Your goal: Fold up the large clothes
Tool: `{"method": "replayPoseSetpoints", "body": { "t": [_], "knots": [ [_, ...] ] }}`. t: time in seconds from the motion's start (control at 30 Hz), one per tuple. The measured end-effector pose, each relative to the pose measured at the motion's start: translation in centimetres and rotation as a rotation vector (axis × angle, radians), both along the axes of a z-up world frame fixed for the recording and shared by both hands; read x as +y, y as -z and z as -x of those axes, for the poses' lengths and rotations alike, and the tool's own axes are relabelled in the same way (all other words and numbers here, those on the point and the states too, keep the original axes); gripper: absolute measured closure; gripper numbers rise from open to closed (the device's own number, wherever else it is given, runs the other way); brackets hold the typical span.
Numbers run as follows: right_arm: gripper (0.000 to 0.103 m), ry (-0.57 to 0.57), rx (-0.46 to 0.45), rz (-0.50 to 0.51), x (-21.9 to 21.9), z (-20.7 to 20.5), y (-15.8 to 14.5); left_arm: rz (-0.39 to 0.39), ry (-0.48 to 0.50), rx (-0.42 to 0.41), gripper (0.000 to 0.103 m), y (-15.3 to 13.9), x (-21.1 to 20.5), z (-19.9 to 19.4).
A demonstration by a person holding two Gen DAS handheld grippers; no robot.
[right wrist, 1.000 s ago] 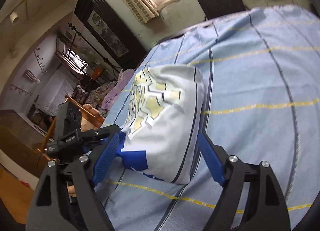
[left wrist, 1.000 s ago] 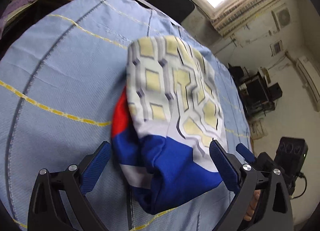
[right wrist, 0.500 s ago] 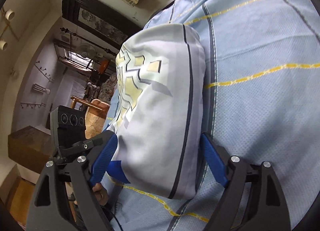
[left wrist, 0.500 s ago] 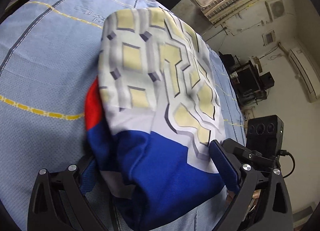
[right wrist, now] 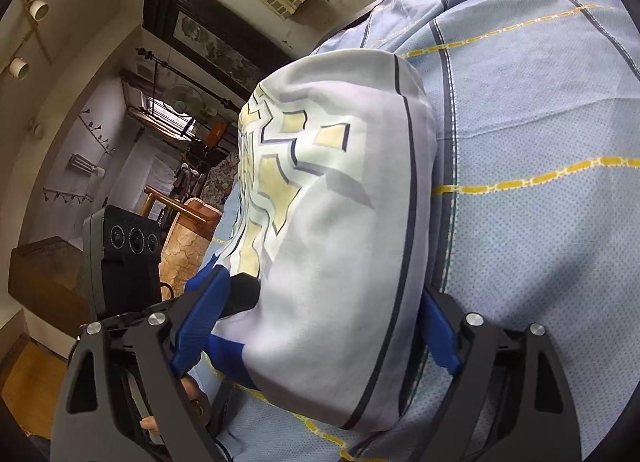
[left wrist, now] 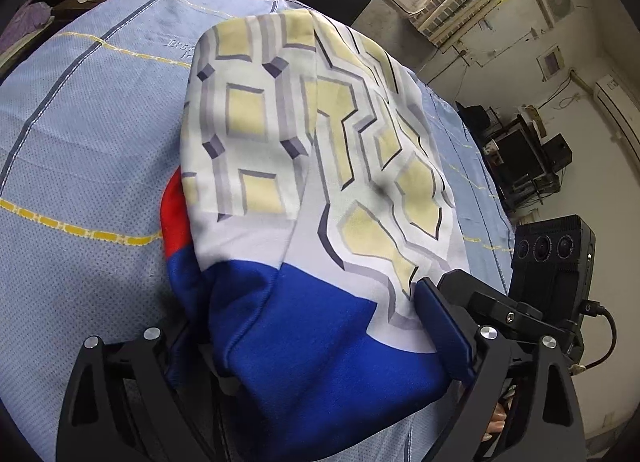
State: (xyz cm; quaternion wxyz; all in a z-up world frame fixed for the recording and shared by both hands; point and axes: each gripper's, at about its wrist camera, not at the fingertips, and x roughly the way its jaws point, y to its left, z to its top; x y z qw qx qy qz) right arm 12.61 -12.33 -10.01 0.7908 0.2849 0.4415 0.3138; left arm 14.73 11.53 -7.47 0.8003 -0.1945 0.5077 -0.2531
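We've pushed both grippers in: left gripper and right gripper jaws now wide around the folded garment on the sheet; fold looks nearly finished.

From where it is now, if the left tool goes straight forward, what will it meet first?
The folded garment. Its blue end already lies between the fingers of the left tool, which stand wide apart, so there seems to be no free gap ahead, though depth is uncertain.

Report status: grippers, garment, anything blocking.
Left gripper and right gripper open, straddling the folded garment. Garment flat on blue sheet. Nothing blocking.
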Motion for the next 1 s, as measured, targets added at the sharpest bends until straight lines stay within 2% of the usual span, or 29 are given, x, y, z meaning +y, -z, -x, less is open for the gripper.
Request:
{"method": "replayPoseSetpoints", "body": {
  "t": [0.2,0.37,0.63,0.77,0.9,1.0],
  "knots": [
    [0.023,0.010,-0.012,0.001,-0.3,0.8,0.4,-0.020,0.003,-0.028,0.015,-0.7,-0.8,0.3],
    [0.032,0.033,-0.005,0.005,-1.0,0.9,0.7,-0.025,0.001,-0.032,0.016,-1.0,-1.1,0.4],
    [0.032,0.039,0.003,0.003,-1.2,0.7,0.9,-0.025,0.001,-0.033,0.016,-1.1,-1.3,0.4],
    [0.031,0.065,0.005,0.014,-1.1,0.4,0.9,0.018,0.007,-0.014,0.017,-0.6,-0.8,0.0],
    [0.032,0.074,-0.026,0.064,-0.3,0.2,0.8,0.107,0.003,0.029,0.026,0.3,0.3,-1.1],
    [0.041,0.061,-0.015,0.033,-0.5,0.0,1.1,0.126,0.009,0.029,0.032,0.3,0.4,-1.4]
  ]
}}
